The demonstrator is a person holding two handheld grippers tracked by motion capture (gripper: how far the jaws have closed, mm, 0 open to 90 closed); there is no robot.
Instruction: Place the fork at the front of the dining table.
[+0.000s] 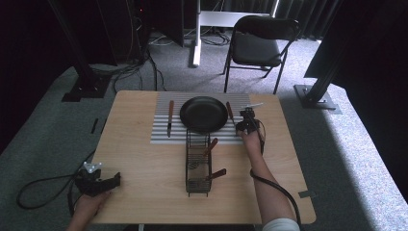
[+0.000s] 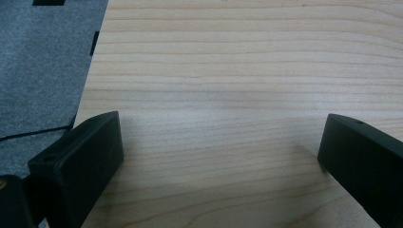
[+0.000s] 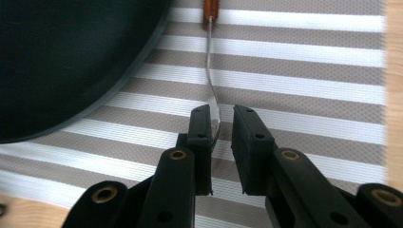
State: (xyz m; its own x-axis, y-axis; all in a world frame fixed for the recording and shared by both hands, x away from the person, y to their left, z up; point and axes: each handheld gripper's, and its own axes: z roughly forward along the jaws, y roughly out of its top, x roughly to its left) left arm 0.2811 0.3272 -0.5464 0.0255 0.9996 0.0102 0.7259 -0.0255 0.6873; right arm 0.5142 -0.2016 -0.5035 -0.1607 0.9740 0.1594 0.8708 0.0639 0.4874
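Right gripper (image 3: 220, 130) sits low over the striped placemat (image 3: 304, 80), jaws narrowly parted around the metal end of a wooden-handled utensil (image 3: 212, 85) lying just right of the black plate (image 3: 62, 57); not clearly pinching. Likely a pickup or a release, can't tell which. If a grasp: close squarely on the thin metal, lift straight, keep off the plate rim. Left gripper (image 1: 96, 182) rests at the surface (image 2: 237, 71) near corner, jaws spread wide, empty. Wire rack (image 1: 198, 166) with more utensils stands close by; knife (image 1: 170, 118) lies left of plate.
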